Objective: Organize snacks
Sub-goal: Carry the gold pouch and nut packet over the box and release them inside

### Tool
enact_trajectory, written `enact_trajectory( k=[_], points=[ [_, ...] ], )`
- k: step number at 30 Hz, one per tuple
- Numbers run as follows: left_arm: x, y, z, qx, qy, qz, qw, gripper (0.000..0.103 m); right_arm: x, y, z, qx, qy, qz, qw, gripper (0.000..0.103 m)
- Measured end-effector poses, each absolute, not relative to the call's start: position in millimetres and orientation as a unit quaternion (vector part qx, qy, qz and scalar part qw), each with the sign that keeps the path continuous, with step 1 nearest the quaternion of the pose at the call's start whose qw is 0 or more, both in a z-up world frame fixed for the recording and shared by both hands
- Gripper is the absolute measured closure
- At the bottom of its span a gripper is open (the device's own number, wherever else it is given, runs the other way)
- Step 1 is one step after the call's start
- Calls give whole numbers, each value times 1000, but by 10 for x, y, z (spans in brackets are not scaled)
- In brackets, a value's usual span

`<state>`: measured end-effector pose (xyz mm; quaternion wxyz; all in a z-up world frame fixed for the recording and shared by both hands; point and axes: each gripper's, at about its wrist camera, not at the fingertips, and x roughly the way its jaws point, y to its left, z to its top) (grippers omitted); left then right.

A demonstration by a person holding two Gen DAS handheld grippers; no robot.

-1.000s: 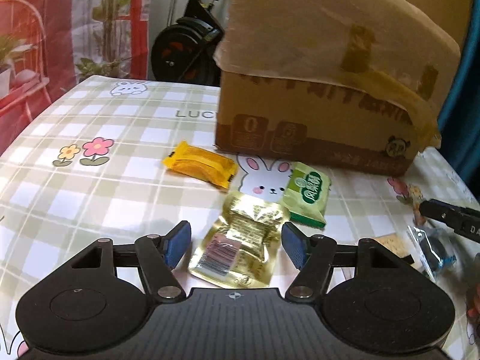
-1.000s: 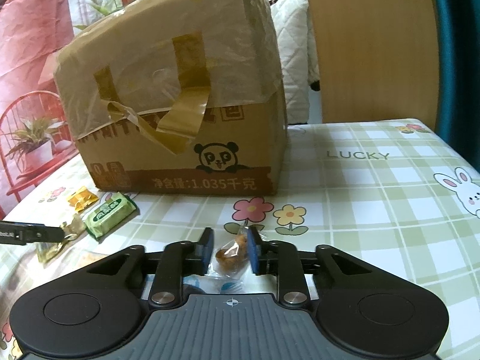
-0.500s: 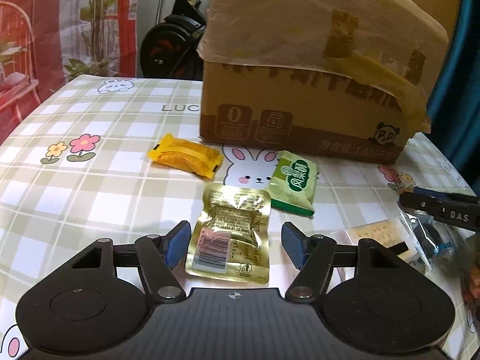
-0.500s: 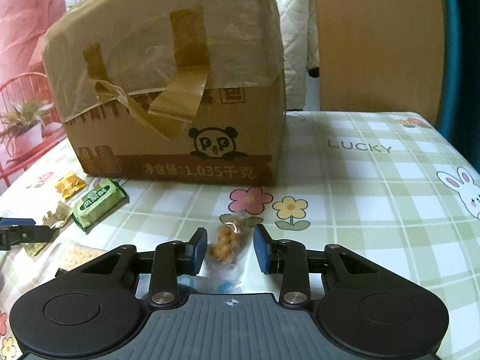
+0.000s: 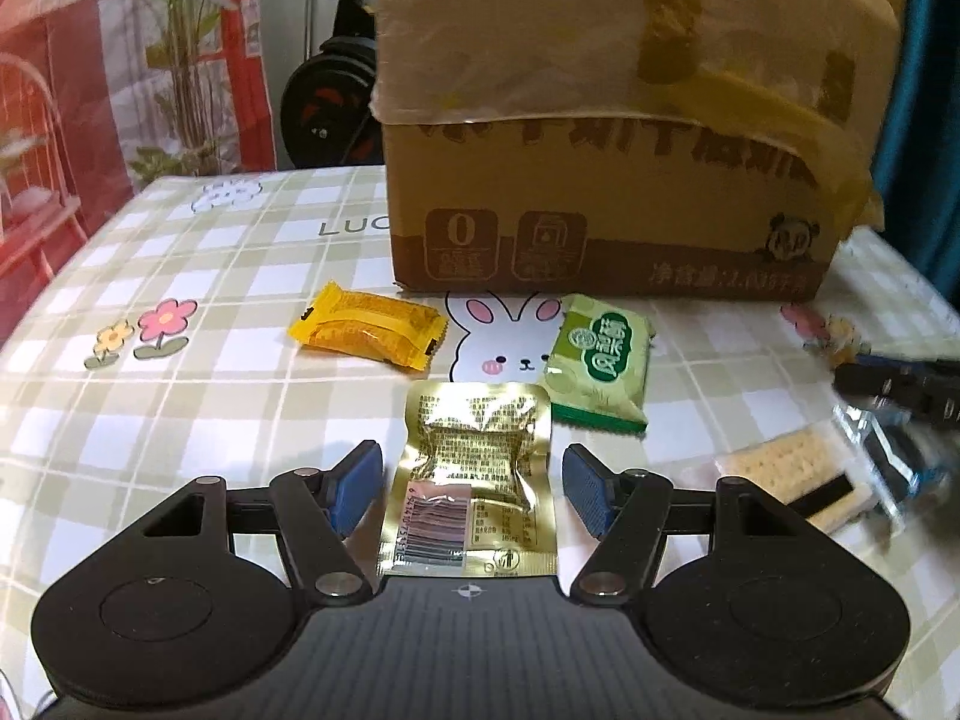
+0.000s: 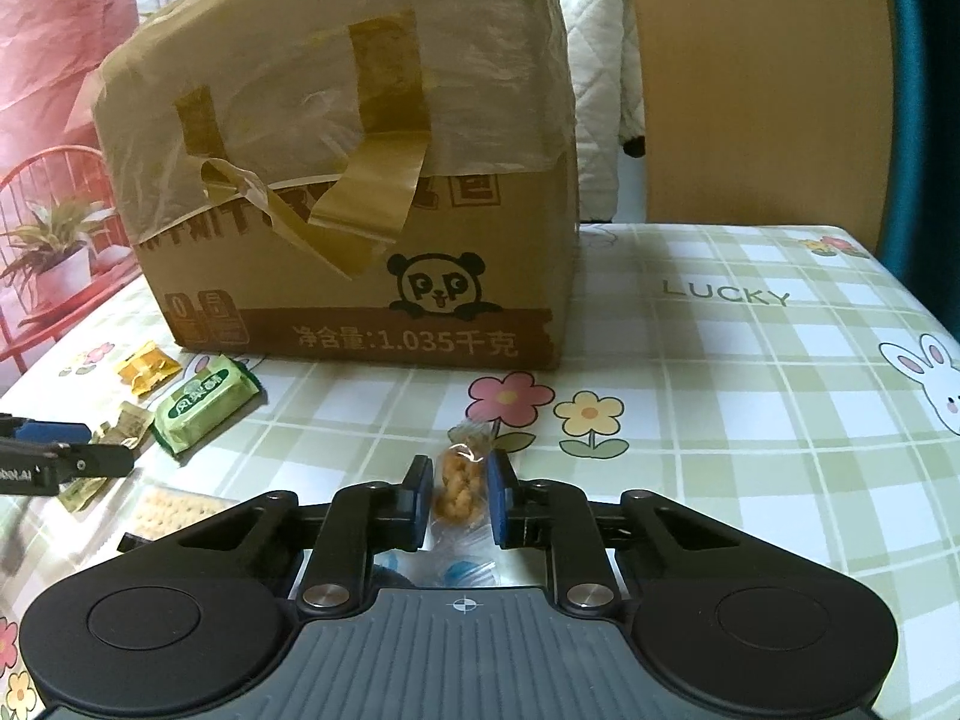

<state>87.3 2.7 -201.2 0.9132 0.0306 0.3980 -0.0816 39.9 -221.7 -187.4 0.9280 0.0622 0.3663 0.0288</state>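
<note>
A gold foil packet lies flat on the checked tablecloth between the blue pads of my left gripper. Its jaws are closing, with a thin gap still showing on each side of the packet. My right gripper is closing on a small twisted golden snack in clear wrap, and its pads touch the wrap on both sides. A yellow packet and a green packet lie just beyond the gold one. A wrapped cracker lies to the right.
A tall taped cardboard box stands behind the snacks. A clear wrapper with blue print lies under the right gripper. In the right wrist view the left gripper's finger shows at the left edge. A wooden board stands behind the table.
The gold packet now sits straight between the left pads, which have drawn closer to it. The right pads widened slightly, then closed in onto the twisted snack.
</note>
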Motion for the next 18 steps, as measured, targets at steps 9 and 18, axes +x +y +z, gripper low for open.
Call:
enact_trajectory(
  k=[9,18],
  points=[
    [688,101,-1933,5,367,-98,925,57,334,-2232,-1842,71,347,30,935,86],
    [642,169,-1685,-17,328,-99,939,57,233,-2271,-1750,77,313,28,946,86]
  ],
)
